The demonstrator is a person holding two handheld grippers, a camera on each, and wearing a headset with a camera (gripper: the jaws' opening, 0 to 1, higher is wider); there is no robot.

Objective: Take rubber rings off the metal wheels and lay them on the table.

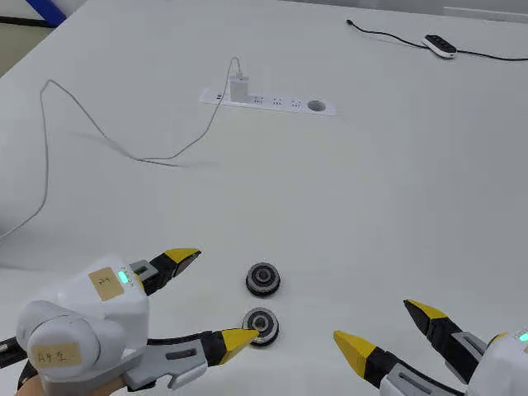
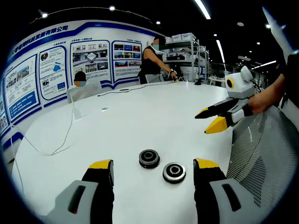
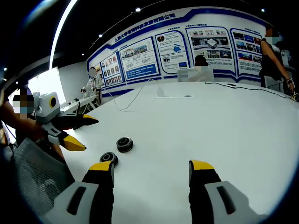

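With no ring off yet by the look of it, the left gripper (image 1: 213, 297) and right gripper (image 1: 385, 326) hold their jaws spread and empty, and both metal wheels (image 1: 263, 279), their rubber rings (image 1: 277, 323) seemingly on, sit on the table (image 1: 371, 206) just ahead of the left jaws.

A wide white bench (image 1: 396, 206) spreads through the head view. At 12 o'clock a power strip (image 1: 280, 103) lies on it with a charger (image 1: 239, 87) plugged in. Its grey cable (image 1: 47, 140) loops off toward 9 o'clock. At 1 o'clock a black cord (image 1: 388, 35) runs through a small switch (image 1: 439, 45). Beige floor (image 1: 16, 41) shows at 10 o'clock.

In the left gripper view a curved wall (image 2: 107, 35) carries blue-edged display boards (image 2: 91, 58). Shelving (image 2: 186, 49) stands at 1 o'clock, under a dark ceiling (image 2: 154, 9) with strip lights (image 2: 203, 8). A mesh chair (image 2: 261, 149) sits at 4 o'clock.

In the right gripper view a bright window (image 3: 46, 81) glows at 9 o'clock.
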